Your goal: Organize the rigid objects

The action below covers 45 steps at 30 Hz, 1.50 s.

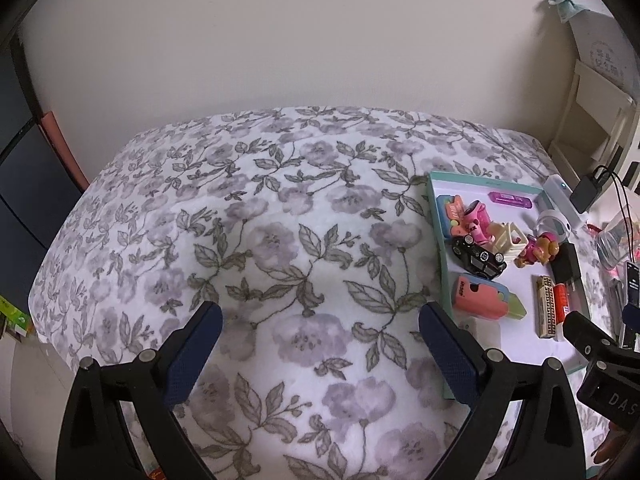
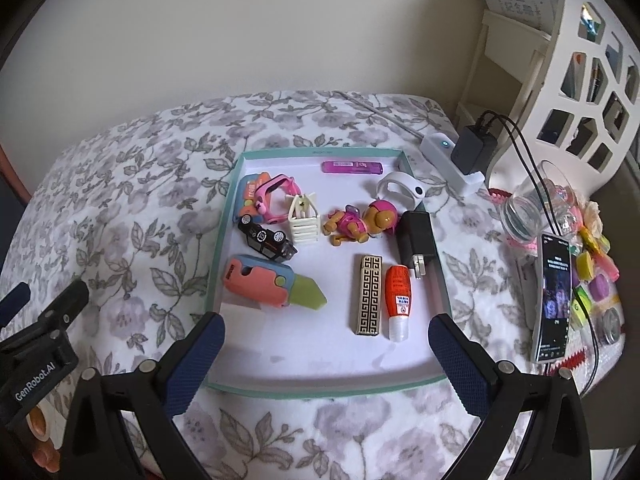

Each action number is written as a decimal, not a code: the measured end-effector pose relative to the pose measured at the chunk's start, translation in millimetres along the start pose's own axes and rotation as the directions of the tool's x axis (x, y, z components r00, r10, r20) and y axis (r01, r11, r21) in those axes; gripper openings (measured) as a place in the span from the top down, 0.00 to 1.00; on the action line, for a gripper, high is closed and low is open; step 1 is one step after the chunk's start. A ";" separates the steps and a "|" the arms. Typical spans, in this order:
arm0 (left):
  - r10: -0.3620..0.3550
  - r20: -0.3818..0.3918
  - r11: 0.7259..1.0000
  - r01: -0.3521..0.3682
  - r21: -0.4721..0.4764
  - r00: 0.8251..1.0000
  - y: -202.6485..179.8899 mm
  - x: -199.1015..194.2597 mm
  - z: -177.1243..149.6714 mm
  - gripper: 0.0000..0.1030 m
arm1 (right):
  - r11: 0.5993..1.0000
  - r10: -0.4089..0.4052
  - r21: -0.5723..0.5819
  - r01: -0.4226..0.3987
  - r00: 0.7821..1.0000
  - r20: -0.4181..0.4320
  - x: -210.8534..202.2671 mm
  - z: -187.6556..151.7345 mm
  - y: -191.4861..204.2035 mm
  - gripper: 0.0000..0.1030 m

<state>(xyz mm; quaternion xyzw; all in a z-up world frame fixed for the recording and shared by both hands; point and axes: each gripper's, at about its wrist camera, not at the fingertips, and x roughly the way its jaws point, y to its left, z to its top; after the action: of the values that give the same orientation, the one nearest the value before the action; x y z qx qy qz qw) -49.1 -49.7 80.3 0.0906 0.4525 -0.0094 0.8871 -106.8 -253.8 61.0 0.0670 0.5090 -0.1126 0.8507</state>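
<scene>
A: Teal rim all round the tray (image 2: 226, 236), which lies on the floral bedspread (image 1: 248, 216). Its near white floor is bare, between the two pads of the right tongs (image 2: 326, 338), which are spread wide and hold nothing.

B: And the left tongs (image 1: 320, 326)?

A: Wide apart too, nothing between them, hovering over bare bedspread left of the tray. The right pad sits just beside the tray's left rim.

B: What crowds the tray?

A: Along its left rim: a pink watch (image 2: 274, 196), a black toy car (image 2: 267, 240), and nearer, a coral and blue toy knife (image 2: 266, 284) with a green blade. Mid-tray stands a cream toy chair (image 2: 304, 220), with a pup figure (image 2: 362, 220) lying to its right. At the tray's far wall, a magenta stick (image 2: 352, 167).

B: Right side?

A: A black charger plug (image 2: 416, 238) lies against the right wall, a white ring-shaped piece (image 2: 400, 190) beyond it. Towards the near rim, a gold-patterned lighter (image 2: 367, 294) and an orange bottle (image 2: 398, 300) lie side by side, close but apart.

B: Outside the tray?

A: To its right, a phone (image 2: 554, 296), a glass (image 2: 528, 208), a white power strip (image 2: 452, 160) with cables, and small bright trinkets.
</scene>
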 end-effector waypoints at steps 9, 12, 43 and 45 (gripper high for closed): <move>0.022 0.017 1.000 -0.022 0.003 1.000 3.4 -12.0 -4.3 0.04 | 0.999 -0.026 0.020 0.026 0.999 0.026 -13.5 -7.4 -1.9 0.00; 0.022 0.022 1.000 -0.022 0.006 1.000 5.2 -15.9 -6.4 0.04 | 0.999 -0.033 0.023 0.032 0.999 0.038 -18.3 -10.8 -1.4 0.00; 0.049 -0.018 0.999 -0.049 -0.002 0.999 9.7 -9.8 -7.7 0.04 | 0.998 -0.059 -0.026 0.060 0.997 0.041 -17.8 -11.9 8.8 0.00; 0.051 -0.020 0.999 -0.051 -0.001 0.999 9.8 -9.0 -7.5 0.04 | 0.998 -0.059 -0.026 0.060 0.997 0.041 -17.6 -11.7 9.2 0.00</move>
<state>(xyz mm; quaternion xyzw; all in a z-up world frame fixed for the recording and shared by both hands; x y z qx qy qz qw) -59.4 -39.4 84.7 0.1016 0.4590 0.0142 0.8825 -122.4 -240.1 70.9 0.0381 0.4951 -0.1323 0.8579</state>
